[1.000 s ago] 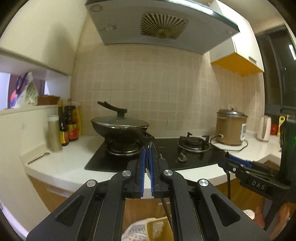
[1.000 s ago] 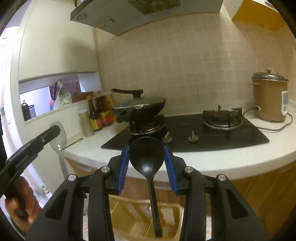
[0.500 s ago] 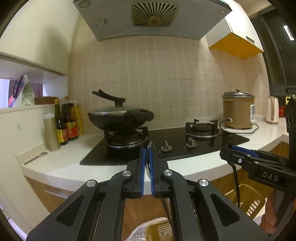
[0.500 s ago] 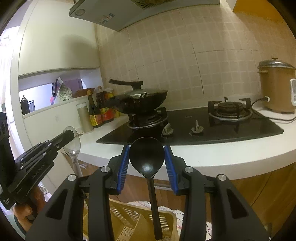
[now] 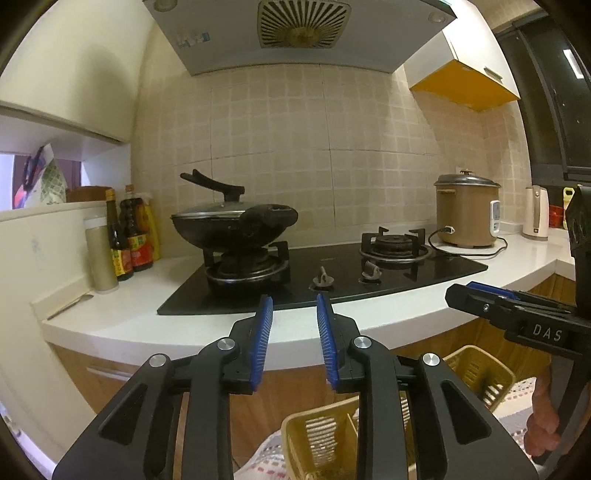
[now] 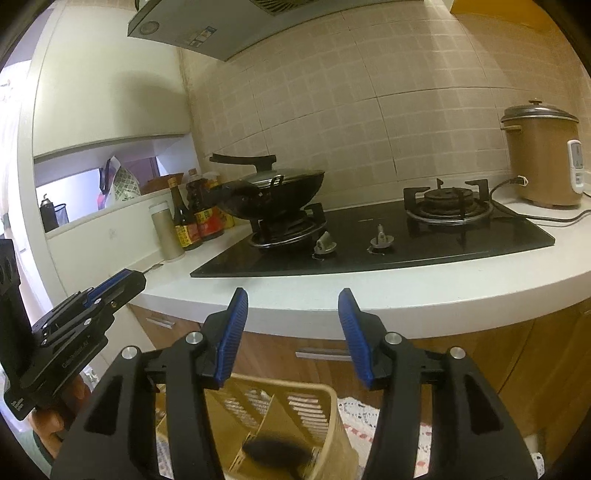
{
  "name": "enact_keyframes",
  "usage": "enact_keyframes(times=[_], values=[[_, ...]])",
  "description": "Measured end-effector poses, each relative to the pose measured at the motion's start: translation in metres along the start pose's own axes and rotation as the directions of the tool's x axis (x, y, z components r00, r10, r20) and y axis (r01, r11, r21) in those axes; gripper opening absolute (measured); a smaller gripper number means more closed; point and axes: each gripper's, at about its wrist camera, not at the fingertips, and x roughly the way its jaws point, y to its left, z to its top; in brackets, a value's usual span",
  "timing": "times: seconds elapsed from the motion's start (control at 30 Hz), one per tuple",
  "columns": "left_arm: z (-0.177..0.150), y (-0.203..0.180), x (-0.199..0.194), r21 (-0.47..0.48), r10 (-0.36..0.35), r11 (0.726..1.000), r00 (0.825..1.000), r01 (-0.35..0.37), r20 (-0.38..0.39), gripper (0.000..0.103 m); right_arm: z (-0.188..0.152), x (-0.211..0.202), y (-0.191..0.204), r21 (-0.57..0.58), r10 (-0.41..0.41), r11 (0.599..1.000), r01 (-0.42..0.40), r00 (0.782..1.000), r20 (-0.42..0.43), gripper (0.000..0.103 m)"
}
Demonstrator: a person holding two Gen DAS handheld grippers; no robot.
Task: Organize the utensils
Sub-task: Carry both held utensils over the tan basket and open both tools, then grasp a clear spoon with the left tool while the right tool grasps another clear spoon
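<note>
A: Nearest in the left wrist view, the left gripper point(image 5: 294, 334) has its blue pads apart with nothing between them. Under it sits the yellow basket point(image 5: 295, 430) on a patterned cloth point(image 5: 258, 456).

B: The right wrist view shows the right gripper point(image 6: 291, 334) spread wider, also holding nothing. Below it, in the basket point(image 6: 327, 397), a black spoon point(image 6: 275, 452) lies blurred in one compartment behind a slotted divider. The left view does not show the spoon.

A: The left view does catch the right gripper point(image 5: 476, 299) from the side, low at the right edge, above the basket's far corner. The right view sees the left gripper point(image 6: 110, 290) at its left edge.

B: Next comes the counter point(image 6: 295, 295); its white rounded lip runs across both views just past the fingertips, with wooden drawers below.

A: On it lies the black hob point(image 5: 351, 273), with a lidded wok point(image 5: 232, 227) on the left burner. The right burner point(image 5: 393, 245) is bare.

B: Bottles point(image 6: 194, 221) crowd the counter's left end and a rice cooker point(image 6: 541, 158) stands at the right, its cord trailing on the white top. Only the left view reaches a kettle point(image 5: 535, 214) beyond the cooker.

A: Between the grippers, above the basket, the air is open; the tiled wall and the hood point(image 5: 295, 33) close the back
</note>
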Motion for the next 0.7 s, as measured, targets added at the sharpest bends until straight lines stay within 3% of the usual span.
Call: enact_keyframes(times=[0.3,0.47,0.57,0.63,0.67,0.7], values=[[0.013,0.01,-0.046,-0.057,-0.012,0.998,0.999,0.01,-0.032,0.024,0.004,-0.047,0.02,-0.029,-0.003,1.0,0.001,0.999,-0.054,0.048],[-0.01,0.029,-0.087,-0.156,-0.064,0.987,0.985,0.039,-0.16,0.024,-0.022,-0.078,0.029,-0.042,-0.027,0.999,0.02,0.986,-0.165,0.048],[-0.036,0.038,-0.094,-0.188,-0.112,0.981,0.948,0.056,-0.299,0.024,-0.041,-0.075,0.032,-0.009,-0.02,1.0,0.018,0.955,-0.297,0.048],[-0.058,0.044,-0.092,-0.222,-0.176,0.971,0.89,0.087,-0.42,0.024,-0.056,-0.069,0.036,0.032,0.015,0.999,-0.004,0.925,-0.38,0.048],[-0.069,0.045,-0.09,-0.234,-0.202,0.967,0.853,0.097,-0.481,0.024,-0.064,-0.063,0.04,0.047,0.025,0.999,-0.005,0.904,-0.427,0.048],[-0.084,0.045,-0.088,-0.241,-0.227,0.965,0.804,0.107,-0.55,0.024,-0.073,-0.057,0.045,0.055,0.03,0.998,-0.005,0.882,-0.471,0.048]])
